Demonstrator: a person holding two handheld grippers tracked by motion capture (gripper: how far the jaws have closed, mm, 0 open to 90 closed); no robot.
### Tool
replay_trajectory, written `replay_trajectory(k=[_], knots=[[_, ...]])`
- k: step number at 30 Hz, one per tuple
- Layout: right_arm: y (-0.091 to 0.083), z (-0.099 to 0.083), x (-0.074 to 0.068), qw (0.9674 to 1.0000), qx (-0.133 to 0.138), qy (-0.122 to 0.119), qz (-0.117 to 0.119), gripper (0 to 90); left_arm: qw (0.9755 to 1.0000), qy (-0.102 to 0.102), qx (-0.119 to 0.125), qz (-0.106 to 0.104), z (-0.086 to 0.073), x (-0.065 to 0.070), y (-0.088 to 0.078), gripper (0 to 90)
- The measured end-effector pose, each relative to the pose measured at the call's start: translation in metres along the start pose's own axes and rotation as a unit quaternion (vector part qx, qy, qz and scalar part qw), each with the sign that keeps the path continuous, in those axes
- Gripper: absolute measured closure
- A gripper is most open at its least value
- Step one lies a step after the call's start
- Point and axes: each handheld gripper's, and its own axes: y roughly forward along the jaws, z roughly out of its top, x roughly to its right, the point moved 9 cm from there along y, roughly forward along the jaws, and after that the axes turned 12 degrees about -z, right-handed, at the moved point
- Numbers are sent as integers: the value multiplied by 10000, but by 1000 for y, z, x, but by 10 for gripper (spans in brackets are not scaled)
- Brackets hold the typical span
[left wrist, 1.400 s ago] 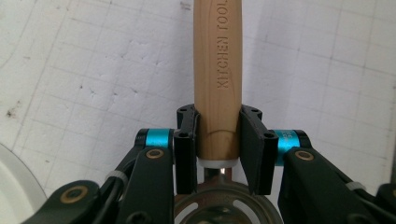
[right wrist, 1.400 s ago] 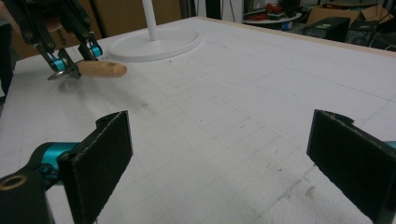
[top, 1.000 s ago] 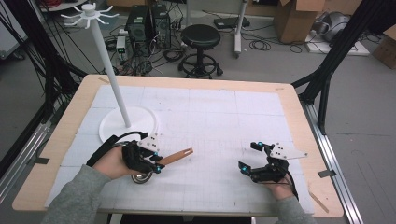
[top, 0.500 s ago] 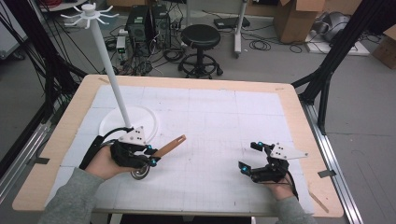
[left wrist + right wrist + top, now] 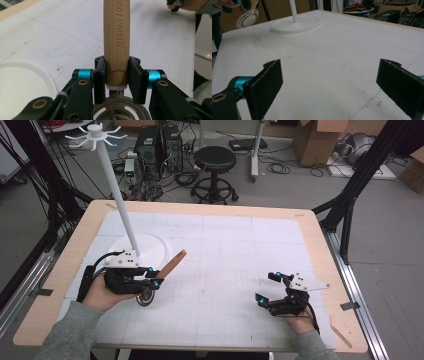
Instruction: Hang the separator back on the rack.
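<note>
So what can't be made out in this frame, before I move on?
- Utensil: the left gripper view cuts its round metal head at the bottom edge, and the left gripper covers part of it, so its type is unclear.
- Rack: in the right gripper view the top edge crops the pole; the hooks are too small in the high view.

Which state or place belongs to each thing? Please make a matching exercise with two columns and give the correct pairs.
Things:
1. left gripper
2. right gripper
3. white stand
4. black stool

States or places:
a. on the floor behind the table
b. open, nothing between its jaws
c. shut on the wooden handle of a kitchen tool
d. upright on the table's left part, round base

Pairs: 1-c, 2-b, 3-d, 4-a
</note>
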Motion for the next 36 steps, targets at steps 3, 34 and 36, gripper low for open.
replay_trajectory(k=[3,34,36], knots=[[0,0,0,10000,3,2,2,61,9999,-39,118,76,0,-3,-7,686],[-1,0,1,10000,4,19,-5,61,9914,-261,983,825,-1,-29,-71,686],[0,0,1,10000,14,4,1,61,9904,-270,1045,868,0,-30,-76,687]])
